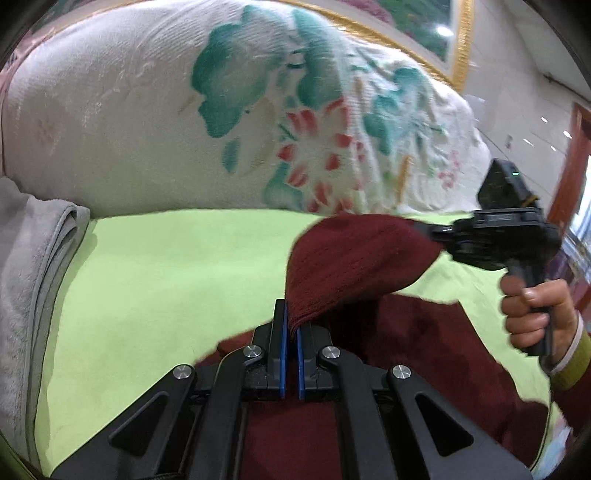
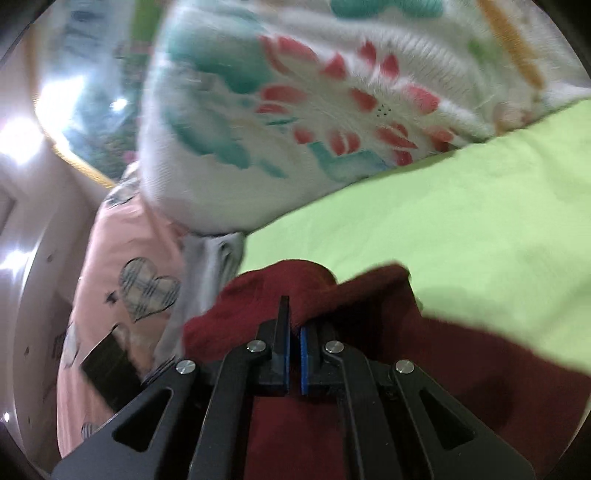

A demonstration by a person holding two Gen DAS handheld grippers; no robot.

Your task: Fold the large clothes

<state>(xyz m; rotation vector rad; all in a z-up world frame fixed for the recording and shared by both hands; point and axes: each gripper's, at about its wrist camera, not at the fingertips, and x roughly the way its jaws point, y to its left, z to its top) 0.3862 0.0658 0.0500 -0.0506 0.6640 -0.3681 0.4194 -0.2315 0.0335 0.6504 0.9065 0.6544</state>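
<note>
Maroon knit sweater point(image 1: 354, 254) lies on the bed, its body spread over the lime-green sheet point(image 1: 166, 280) while one edge is lifted off the surface and stretched between two grippers. The left gripper point(image 1: 291, 332) has its blue-padded fingers point(image 1: 282, 343) pressed together on a gathered bunch of the ribbed fabric, which rises out of them and fans up toward the right. At the far end of that raised fold the right gripper point(image 1: 436, 236) reaches in from the right side, its tips buried in the cloth; the person's right hand point(image 1: 535, 314) is wrapped around the black handle, with a yellow-green cuff at the wrist.

From the right wrist view the same garment point(image 2: 388, 306) bunches up around the right gripper point(image 2: 294, 332), whose blue pads point(image 2: 303, 354) are closed with a hump of dark red knit clamped between them. The rest of the sweater slopes away below and to the right over the green sheet point(image 2: 461, 229).

Behind the sheet, a big white quilt point(image 1: 184, 110) printed with teal leaves and red flowers is piled high against the back of the bed. A folded grey blanket point(image 1: 33, 266) sits at the left edge of the sheet, touching the quilt. In the right wrist view a pink bedcover point(image 2: 122, 266) with plaid hearts lies past the grey fabric. A gold-framed picture point(image 1: 424, 33) hangs on the wall above the quilt.
</note>
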